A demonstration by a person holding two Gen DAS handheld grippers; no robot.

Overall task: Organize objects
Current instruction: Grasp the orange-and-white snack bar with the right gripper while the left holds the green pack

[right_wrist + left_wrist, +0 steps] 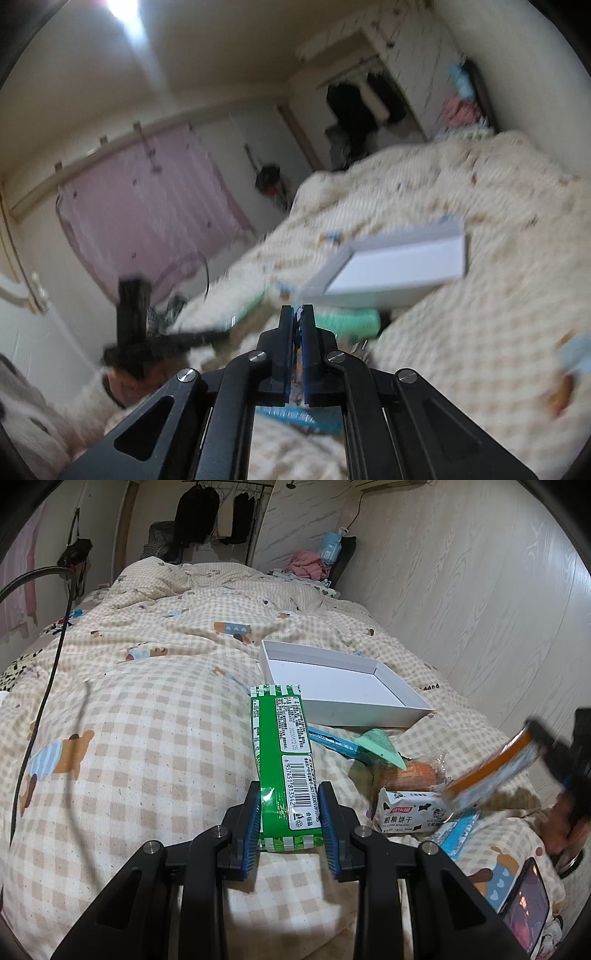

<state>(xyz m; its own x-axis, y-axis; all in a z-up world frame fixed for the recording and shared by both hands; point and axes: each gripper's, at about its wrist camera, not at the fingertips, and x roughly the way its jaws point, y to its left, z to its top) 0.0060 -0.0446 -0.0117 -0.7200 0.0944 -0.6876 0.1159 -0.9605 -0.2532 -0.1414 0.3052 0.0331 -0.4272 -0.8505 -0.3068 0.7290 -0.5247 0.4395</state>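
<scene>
With the shallow white cardboard box point(369, 701) empty, our left gripper point(290, 834) clamps a green foil packet point(280, 753), our right gripper point(297, 332) pinches an orange-striped wrapper point(491, 771).

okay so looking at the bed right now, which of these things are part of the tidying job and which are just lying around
Part of the job:
- green packet in the left hand-held gripper
- orange packet in the right hand-held gripper
- white box
- cow-print biscuit pack
- mint cloth

Just lying about:
- phone
- black cable
- hanging clothes

Both wrist views low, sharing white box point(343, 686)
</scene>
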